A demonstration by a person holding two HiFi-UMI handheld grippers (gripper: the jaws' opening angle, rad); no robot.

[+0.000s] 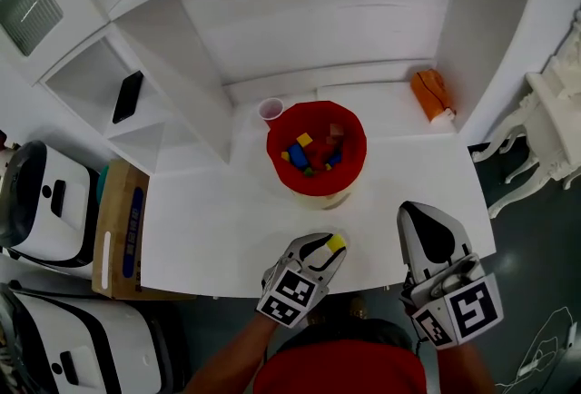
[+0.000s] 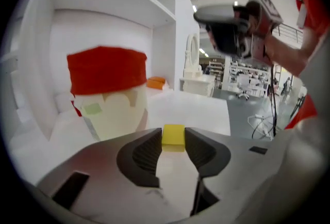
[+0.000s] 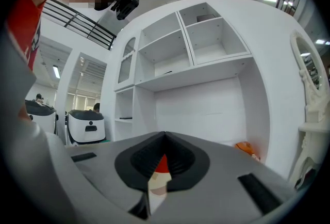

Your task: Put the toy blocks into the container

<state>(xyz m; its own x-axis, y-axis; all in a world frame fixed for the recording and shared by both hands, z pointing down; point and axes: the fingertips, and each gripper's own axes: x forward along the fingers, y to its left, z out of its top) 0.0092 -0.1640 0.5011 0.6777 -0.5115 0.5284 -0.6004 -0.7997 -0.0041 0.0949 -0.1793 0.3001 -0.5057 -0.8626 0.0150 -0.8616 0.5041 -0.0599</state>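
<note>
While red container (image 1: 356,140) holds mixed blocks (image 1: 305,147), left gripper (image 2: 173,138) clamps yellow block (image 2: 174,134); right gripper (image 3: 164,140) closed.

The person wore a red top (image 1: 345,369); the left gripper (image 1: 334,245) and right gripper (image 1: 408,211) were pale grey shells with black ribbed pads and black-and-white marker cubes (image 1: 470,309).

Head view looks steeply down; both low gripper views face the red container (image 2: 105,69) it shares.
</note>
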